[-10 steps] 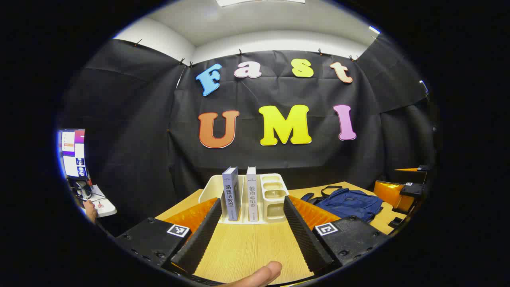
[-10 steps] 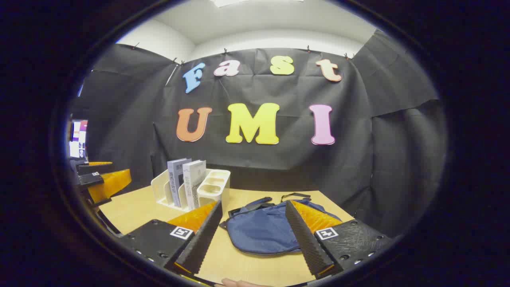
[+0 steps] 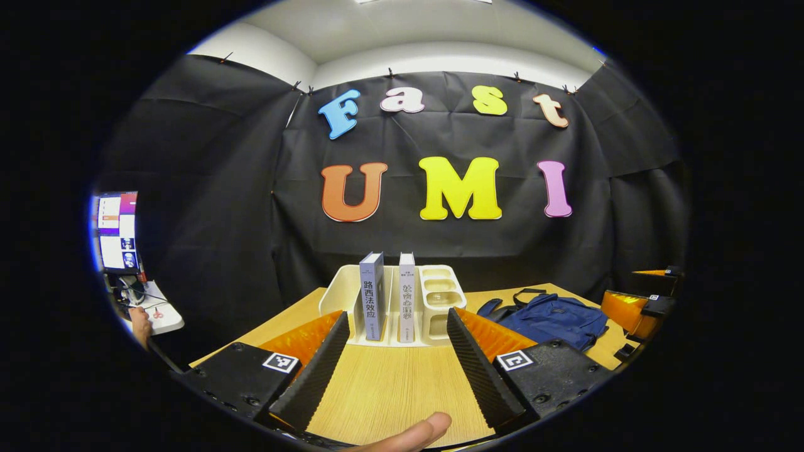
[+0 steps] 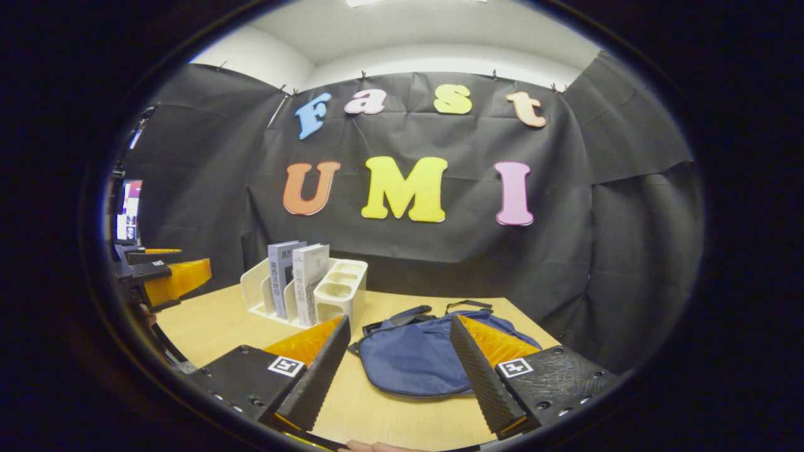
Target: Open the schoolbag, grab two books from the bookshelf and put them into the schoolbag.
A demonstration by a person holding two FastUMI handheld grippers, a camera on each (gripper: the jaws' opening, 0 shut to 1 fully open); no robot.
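A cream bookshelf (image 3: 342,292) stands at the back of the wooden table with two upright books in it, a grey-blue one (image 3: 372,295) and a white one (image 3: 406,296). My left gripper (image 3: 396,326) hangs open in front of them, a little short of the shelf. To the right of the shelf a blue schoolbag (image 3: 553,318) lies flat, looking closed. In the right gripper view the schoolbag (image 4: 411,355) lies straight ahead and my right gripper (image 4: 397,342) is open just before it. There the bookshelf (image 4: 342,292) and its books (image 4: 295,276) sit at the left.
The wooden table (image 3: 389,389) runs bare between my left fingers. The shelf's right end has small empty compartments (image 3: 440,295). A monitor (image 3: 116,229) and a side desk with a hand stand far left. The other gripper (image 4: 166,276) shows at the left edge of the right gripper view.
Both views have tipped down slightly, so shelf, books and bag sit a bit higher and closer. Both grippers stay open.
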